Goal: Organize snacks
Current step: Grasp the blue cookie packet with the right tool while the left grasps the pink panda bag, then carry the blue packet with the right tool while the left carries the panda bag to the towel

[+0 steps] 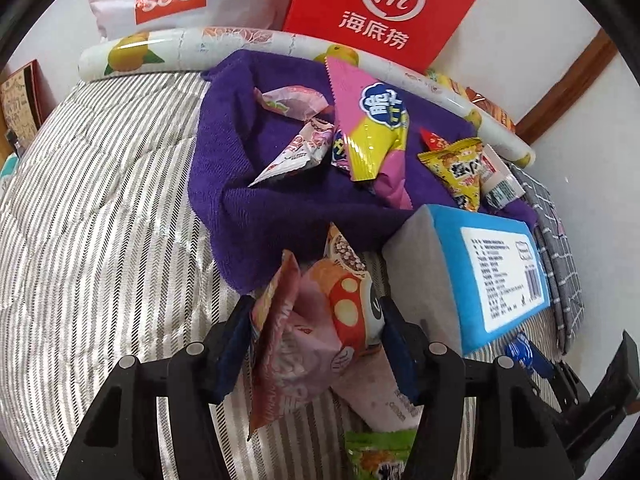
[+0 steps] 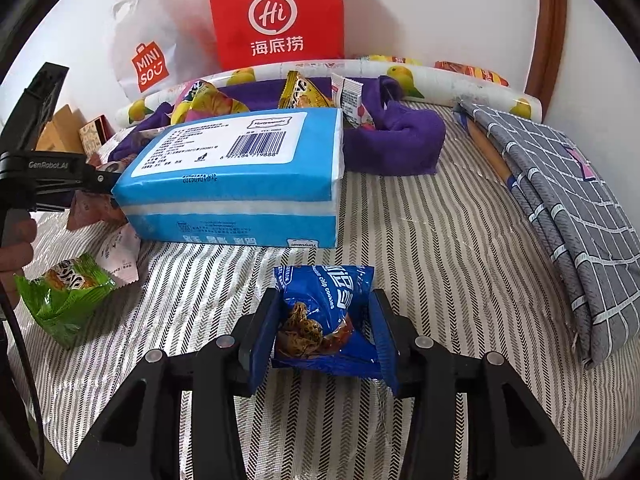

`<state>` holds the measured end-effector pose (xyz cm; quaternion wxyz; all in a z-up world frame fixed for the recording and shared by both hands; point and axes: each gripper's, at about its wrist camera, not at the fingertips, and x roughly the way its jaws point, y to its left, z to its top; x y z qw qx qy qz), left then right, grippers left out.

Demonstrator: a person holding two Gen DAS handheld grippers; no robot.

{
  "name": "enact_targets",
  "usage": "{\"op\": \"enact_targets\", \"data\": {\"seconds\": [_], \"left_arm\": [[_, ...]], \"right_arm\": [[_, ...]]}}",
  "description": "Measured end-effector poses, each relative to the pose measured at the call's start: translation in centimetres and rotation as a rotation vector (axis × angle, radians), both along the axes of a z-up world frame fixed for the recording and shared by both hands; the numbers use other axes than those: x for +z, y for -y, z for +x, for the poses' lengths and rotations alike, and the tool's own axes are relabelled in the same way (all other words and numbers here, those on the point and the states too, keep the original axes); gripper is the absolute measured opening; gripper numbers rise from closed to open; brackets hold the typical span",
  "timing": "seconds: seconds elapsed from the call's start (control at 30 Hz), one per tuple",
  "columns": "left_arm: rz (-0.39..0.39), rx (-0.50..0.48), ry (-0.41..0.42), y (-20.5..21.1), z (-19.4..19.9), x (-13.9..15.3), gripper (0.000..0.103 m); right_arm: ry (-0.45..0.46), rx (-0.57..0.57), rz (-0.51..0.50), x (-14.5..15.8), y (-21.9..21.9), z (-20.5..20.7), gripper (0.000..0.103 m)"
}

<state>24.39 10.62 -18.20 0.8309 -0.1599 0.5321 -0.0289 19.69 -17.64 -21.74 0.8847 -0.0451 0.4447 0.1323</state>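
Note:
In the left wrist view my left gripper is shut on two snack packets held upright: a pink-orange one and a mushroom-print one. They sit just before a purple towel that carries several snacks, among them a pink-and-yellow packet and a yellow packet. My right gripper is shut on a blue cookie packet, low over the striped cover. A green packet lies to the left, beside a hand.
A blue tissue pack lies between the two grippers, in front of the towel. Behind stand a red paper bag, a white shopping bag and a lemon-print roll. A folded grey checked cloth lies at the right.

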Motion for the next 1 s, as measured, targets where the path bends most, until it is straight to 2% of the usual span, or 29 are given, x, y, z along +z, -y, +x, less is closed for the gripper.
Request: {"op": "enact_targets", "data": {"seconds": [0.3, 0.43, 0.73, 1.0], "left_arm": [[-0.012, -0.019, 0.064, -1.2, -3.3, 3.5, 0.058], [-0.026, -0.026, 0.092, -1.2, -4.4, 4.9, 0.058], [-0.072, -0.065, 0.131, 0.0, -6.3, 7.6, 0.058], [-0.079, -0.11, 0.176, 1.7, -6.9, 10.0, 0.058]], "right_arm": [[0.001, 0.005, -0.038, 0.5, -0.8, -0.8, 0.045], [0.023, 0.018, -0.001, 2.4, -1.0, -1.6, 0.044], [0.143, 0.05, 0.013, 8.2, -2.4, -3.7, 0.044], [0.192, 0.052, 0.012, 11.0, -2.6, -4.3, 0.044]]}}
